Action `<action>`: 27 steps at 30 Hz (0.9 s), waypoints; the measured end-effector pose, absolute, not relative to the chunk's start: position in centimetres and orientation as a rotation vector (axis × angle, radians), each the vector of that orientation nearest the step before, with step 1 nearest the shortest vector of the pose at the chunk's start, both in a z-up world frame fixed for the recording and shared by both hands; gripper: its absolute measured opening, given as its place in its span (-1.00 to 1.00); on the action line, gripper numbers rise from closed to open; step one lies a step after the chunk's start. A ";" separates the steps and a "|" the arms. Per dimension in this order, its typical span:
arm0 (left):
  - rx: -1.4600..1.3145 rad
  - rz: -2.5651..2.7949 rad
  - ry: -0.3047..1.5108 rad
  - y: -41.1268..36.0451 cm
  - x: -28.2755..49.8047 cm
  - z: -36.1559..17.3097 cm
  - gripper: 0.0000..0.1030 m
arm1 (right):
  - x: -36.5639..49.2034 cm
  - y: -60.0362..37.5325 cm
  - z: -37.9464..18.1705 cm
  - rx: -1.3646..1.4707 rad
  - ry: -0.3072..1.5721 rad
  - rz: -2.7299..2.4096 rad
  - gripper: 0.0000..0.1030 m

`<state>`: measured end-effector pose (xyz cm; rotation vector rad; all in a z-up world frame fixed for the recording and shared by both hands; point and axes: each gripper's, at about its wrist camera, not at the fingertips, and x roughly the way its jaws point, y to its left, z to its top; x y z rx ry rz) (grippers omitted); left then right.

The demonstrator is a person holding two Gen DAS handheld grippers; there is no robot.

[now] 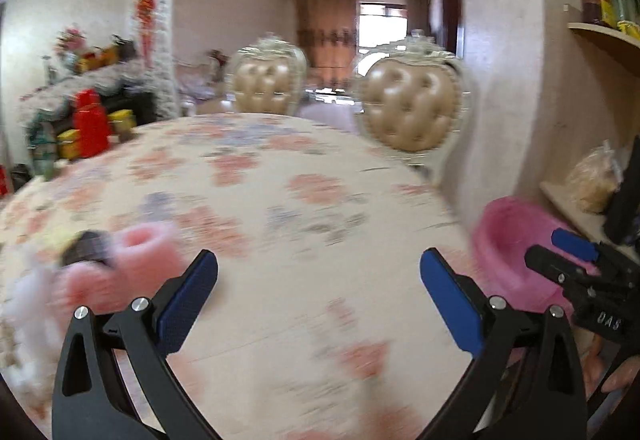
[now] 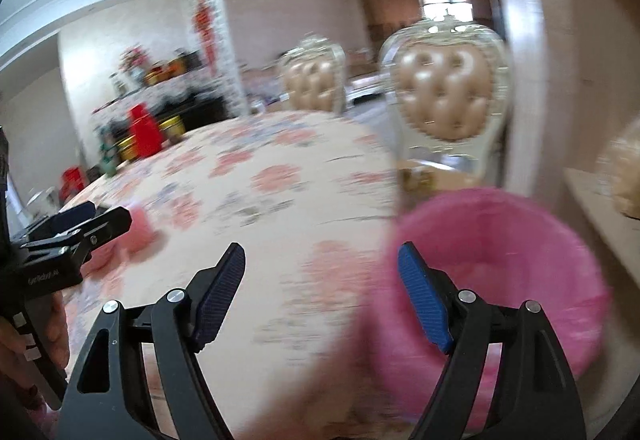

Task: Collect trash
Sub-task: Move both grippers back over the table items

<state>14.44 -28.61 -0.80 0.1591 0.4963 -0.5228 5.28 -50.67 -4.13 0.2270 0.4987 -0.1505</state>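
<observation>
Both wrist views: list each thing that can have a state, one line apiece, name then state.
left claw: open, nothing between its fingers
right claw: open, nothing between its fingers
pink bin: upright beside the table, open-topped, lined with a pink bag
pink foam pieces: lying on the table, not yet collected
white scraps: lying at the table's left edge, blurred
table: covered with a floral cloth
</observation>
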 end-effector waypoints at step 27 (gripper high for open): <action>0.137 0.209 0.545 7.8 8.5 -4.1 0.91 | 17.0 -13.4 -6.7 -0.067 0.727 0.516 0.45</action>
